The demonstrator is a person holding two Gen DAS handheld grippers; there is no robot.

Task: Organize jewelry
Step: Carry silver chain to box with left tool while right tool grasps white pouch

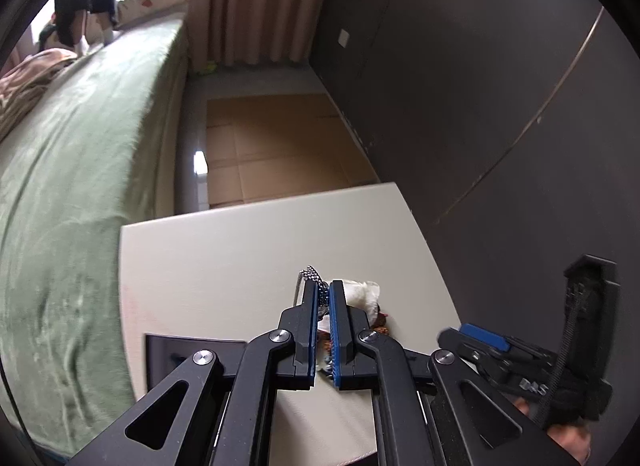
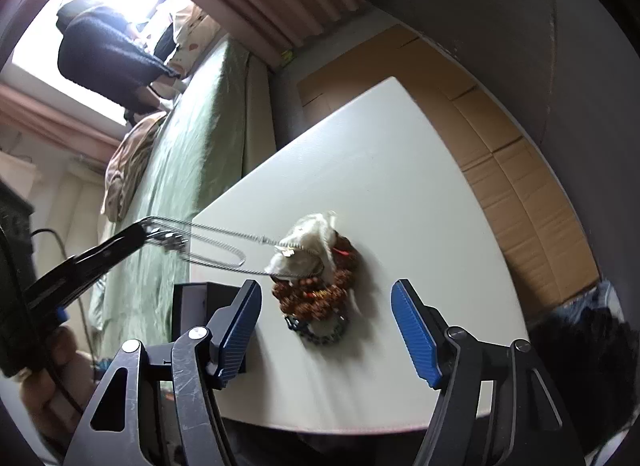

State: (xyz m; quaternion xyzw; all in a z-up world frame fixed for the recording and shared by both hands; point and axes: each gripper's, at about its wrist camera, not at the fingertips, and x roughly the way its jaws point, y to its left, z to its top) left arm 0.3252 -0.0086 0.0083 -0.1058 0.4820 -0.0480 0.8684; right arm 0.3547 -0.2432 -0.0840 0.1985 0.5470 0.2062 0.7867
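The left gripper had its jaws clamped on a silver chain, which ran taut from there across to the jewelry pile on the white bench — its far end seemingly caught in the white cloth among the brown bead bracelets. The right gripper hovered with jaws wide, the pile lying directly ahead between them — the nearer hand, likely, to pin the heap.
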